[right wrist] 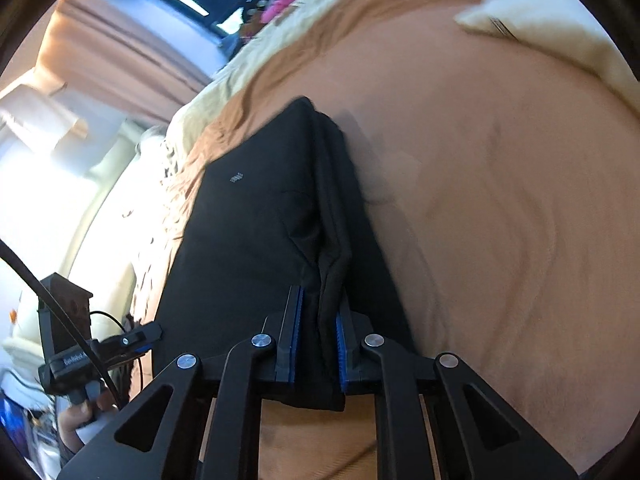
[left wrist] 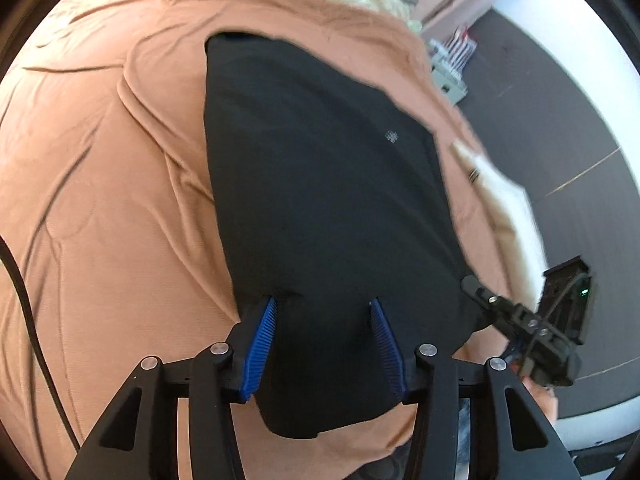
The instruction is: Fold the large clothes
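A black garment [left wrist: 320, 184] with a small white logo lies folded lengthwise on an orange bedsheet [left wrist: 112, 184]. My left gripper [left wrist: 324, 304] is open, its blue-padded fingers [left wrist: 262, 340] resting over the garment's near end. My right gripper [right wrist: 320, 320] is shut on a bunched fold of the same black garment [right wrist: 256, 240], at its near right edge. The right gripper also shows in the left wrist view [left wrist: 520, 320], at the garment's right corner. The left gripper shows in the right wrist view [right wrist: 136, 338], at the left.
A cream fluffy blanket [left wrist: 504, 208] lies along the bed's right edge and far end. Dark floor [left wrist: 552, 128] is beyond the bed on the right. Pink curtains [right wrist: 120, 52] and a bright window are on the left in the right wrist view.
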### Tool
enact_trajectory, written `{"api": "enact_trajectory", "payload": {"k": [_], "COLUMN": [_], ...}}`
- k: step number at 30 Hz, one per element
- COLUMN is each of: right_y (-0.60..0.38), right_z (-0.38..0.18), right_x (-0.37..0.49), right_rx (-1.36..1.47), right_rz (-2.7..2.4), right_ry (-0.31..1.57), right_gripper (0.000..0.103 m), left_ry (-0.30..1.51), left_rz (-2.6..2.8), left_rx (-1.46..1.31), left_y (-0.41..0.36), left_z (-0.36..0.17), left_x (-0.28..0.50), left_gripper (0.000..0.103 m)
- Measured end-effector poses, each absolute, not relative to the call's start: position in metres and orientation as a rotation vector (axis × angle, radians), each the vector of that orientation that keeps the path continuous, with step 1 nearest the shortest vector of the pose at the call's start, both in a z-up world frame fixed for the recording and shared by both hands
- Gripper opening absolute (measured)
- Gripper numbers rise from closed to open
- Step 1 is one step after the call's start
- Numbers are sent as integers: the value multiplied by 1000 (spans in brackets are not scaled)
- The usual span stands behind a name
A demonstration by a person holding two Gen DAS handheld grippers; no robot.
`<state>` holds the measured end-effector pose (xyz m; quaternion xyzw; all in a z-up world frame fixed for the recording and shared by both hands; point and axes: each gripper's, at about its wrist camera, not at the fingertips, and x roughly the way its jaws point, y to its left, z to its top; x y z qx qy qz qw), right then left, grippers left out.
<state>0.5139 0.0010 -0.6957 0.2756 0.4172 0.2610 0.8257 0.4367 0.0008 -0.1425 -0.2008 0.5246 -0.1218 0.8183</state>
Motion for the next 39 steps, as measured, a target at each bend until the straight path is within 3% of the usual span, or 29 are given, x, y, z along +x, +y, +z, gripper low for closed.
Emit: {"api": "enact_trajectory", "payload": {"k": [8, 11, 15, 22, 32, 33, 34, 36, 39], "right_y": [13, 15, 15, 7, 7, 8, 10, 12, 16], "right_z": [-692, -679, -666, -630, -617, -616, -615, -616, -621], "right_x": [507, 504, 504, 508, 594, 602, 609, 622, 644], "right_rx": [591, 559, 509, 307, 309, 324, 332, 339, 349], "right_rz": [589, 584, 585, 534, 564, 581, 588, 592, 606], "right_ry": [871, 862, 899, 767, 880, 886, 888, 880, 905], "right_gripper": [14, 16, 44, 44, 44, 49, 64, 78, 78], "left_ry": [1112, 1078, 1029, 963, 977, 984, 990, 1002, 1010], "left_rz": [-246, -236, -209, -176, -172, -171, -170, -172, -172], "left_rx": [-516, -526, -544, -491, -478, -480, -482, -498, -512], "left_y": [19, 32, 42, 52, 66, 67, 68, 71, 75], "left_z": [-145, -135, -122, -101, -113, -118, -121, -129, -136], "left_x": [433, 426, 426, 434, 475, 480, 484, 492, 503], "left_gripper": [51, 57, 70, 70, 70, 70, 70, 70, 70]}}
